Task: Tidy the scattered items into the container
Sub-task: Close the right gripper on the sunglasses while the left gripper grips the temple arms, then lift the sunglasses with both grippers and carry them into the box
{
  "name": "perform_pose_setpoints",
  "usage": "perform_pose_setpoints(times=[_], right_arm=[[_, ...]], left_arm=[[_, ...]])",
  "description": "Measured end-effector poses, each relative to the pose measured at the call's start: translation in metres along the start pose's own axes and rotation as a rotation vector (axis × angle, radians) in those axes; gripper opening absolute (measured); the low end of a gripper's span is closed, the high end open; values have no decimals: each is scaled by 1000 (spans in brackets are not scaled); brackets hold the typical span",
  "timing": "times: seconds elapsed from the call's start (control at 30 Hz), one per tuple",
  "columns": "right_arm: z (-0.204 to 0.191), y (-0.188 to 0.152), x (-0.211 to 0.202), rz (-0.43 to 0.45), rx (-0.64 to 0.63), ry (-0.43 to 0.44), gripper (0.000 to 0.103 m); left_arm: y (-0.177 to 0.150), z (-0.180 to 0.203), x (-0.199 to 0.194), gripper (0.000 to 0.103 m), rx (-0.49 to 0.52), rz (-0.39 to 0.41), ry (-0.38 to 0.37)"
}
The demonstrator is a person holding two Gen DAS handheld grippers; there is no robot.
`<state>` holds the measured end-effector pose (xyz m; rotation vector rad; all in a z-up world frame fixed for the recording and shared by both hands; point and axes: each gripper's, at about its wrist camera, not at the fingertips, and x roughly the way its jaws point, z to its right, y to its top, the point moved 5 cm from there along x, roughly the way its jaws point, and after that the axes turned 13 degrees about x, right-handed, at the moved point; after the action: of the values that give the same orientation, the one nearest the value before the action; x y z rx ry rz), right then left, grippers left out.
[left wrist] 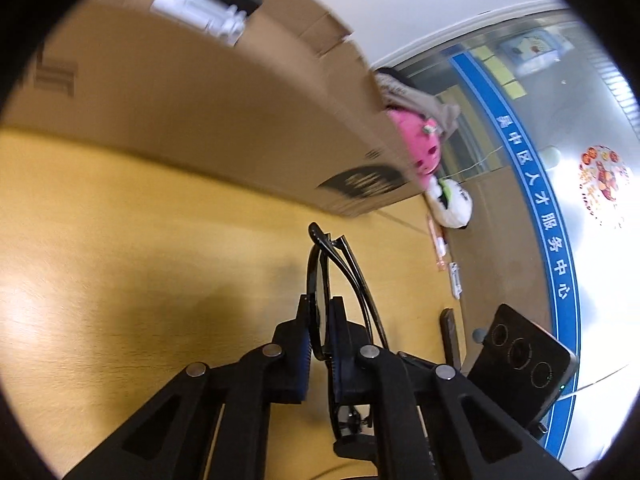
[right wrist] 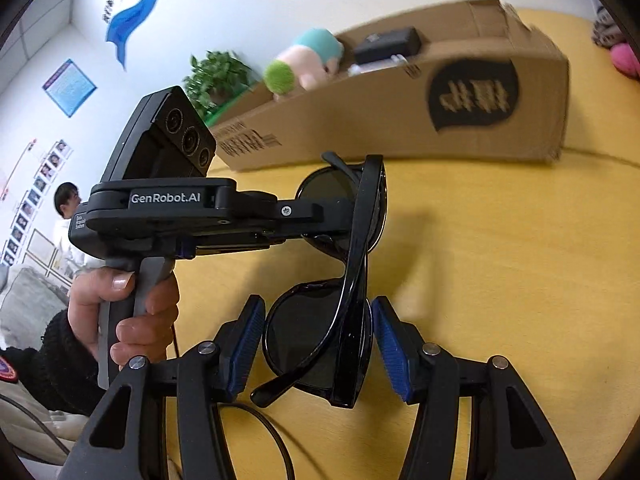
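Nearest in the right wrist view, the right gripper (right wrist: 318, 344) stands about half open, its blue ribbed pads (right wrist: 394, 350) on either side of the lower lens of a pair of glossy black folded sunglasses (right wrist: 344, 280); the left pad sits near the lens, but whether either pad presses on the frame cannot be told. Just beyond, the left gripper (right wrist: 340, 216), held by a person's hand (right wrist: 120, 312) in a dark knit sleeve, reaches in from the left and is clamped on the upper lens. The left wrist view confirms this: the left gripper (left wrist: 318, 332) is closed nearly tight on the black sunglasses (left wrist: 332, 272), which stand up above the yellow wooden tabletop (left wrist: 140, 260). Farther back on the tabletop lies the open brown cardboard box (right wrist: 360, 120), holding a black rectangular case (right wrist: 388, 46) and a white object (right wrist: 376, 66) beside it. A pastel plush toy (right wrist: 308, 60) sits at the box's far side.
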<state>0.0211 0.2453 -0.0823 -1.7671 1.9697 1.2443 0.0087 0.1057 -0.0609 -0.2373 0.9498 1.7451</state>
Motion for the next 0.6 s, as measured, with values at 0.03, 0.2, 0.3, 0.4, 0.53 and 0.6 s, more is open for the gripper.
perform_pose_setpoints(times=[0.03,0.2,0.3,0.4,0.53,0.6], right_arm=[[-4,5,-3,13,-9,11,59],[-27,29,-26,83,-50,55,59],[-46,50,-37,131,-81,64,59],[-58,79,-48,176,-103,68,59],[-68,123,-55,232,-128,64,59],[-69,143,-59,247,-123,73,59]], left_arm=[[4,4,-6,7,6,12,-3],[41,38,-36,7,101,67,-1],[71,56,-48,7,158,93,4],[105,68,-57,7,205,110,10],[151,76,-64,7,247,129,12],[178,77,-64,7,265,136,16]])
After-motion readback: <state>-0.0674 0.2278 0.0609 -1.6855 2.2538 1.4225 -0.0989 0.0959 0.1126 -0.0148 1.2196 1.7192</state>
